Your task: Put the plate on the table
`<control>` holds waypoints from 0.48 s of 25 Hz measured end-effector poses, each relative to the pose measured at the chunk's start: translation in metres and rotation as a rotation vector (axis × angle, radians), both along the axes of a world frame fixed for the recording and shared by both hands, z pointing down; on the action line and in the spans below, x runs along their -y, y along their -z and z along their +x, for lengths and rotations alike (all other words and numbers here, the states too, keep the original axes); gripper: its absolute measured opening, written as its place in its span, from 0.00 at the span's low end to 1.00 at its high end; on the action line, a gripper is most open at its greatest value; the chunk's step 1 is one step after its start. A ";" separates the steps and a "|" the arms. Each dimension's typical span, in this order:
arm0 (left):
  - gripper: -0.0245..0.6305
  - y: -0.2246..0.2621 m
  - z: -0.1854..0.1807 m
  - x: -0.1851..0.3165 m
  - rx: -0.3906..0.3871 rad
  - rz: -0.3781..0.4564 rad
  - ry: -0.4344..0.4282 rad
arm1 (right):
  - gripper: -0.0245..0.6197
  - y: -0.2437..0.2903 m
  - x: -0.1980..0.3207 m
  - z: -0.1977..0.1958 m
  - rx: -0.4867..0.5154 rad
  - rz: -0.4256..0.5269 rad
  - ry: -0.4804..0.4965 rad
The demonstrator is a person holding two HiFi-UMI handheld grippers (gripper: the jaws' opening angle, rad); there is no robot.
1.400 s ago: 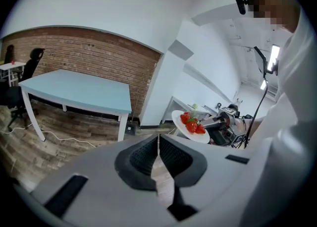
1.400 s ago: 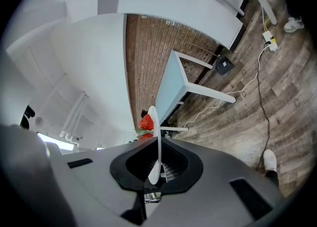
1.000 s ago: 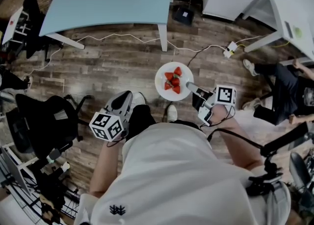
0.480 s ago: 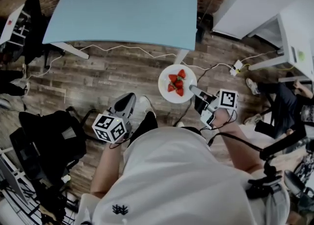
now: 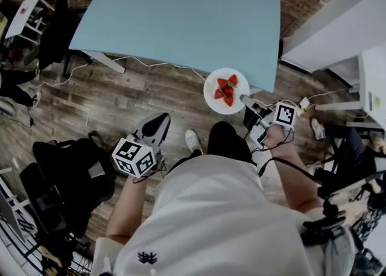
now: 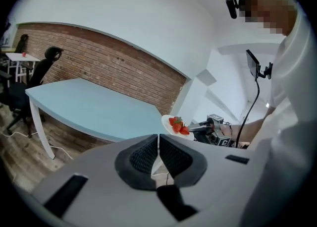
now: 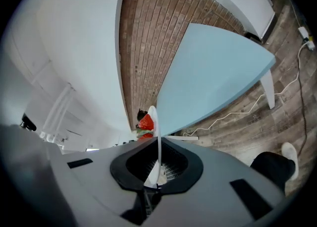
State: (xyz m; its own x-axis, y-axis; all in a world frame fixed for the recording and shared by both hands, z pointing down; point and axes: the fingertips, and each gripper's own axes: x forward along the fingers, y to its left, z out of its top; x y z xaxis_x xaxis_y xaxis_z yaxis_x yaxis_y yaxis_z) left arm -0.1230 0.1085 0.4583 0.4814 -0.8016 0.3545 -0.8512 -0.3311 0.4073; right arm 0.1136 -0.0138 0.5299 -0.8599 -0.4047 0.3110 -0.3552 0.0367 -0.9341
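Plate [image 5: 215,101] with strawberries [image 5: 227,90] on it hangs in the air at the near right corner of the light-blue surface [image 5: 181,15], its edge overlapping that corner in the head view, above the wooden floor [image 5: 120,100]. The right gripper [image 5: 244,99] holds it, jaws pinching the thin white rim, seen edge-on in the right gripper view. The left gripper [image 5: 158,122] is well apart at the left, jaws pressed together with nothing between them.
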 end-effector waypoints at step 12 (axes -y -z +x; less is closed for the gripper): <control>0.06 -0.006 -0.071 0.087 -0.019 -0.049 0.151 | 0.06 -0.037 0.184 -0.085 -0.005 -0.044 -0.011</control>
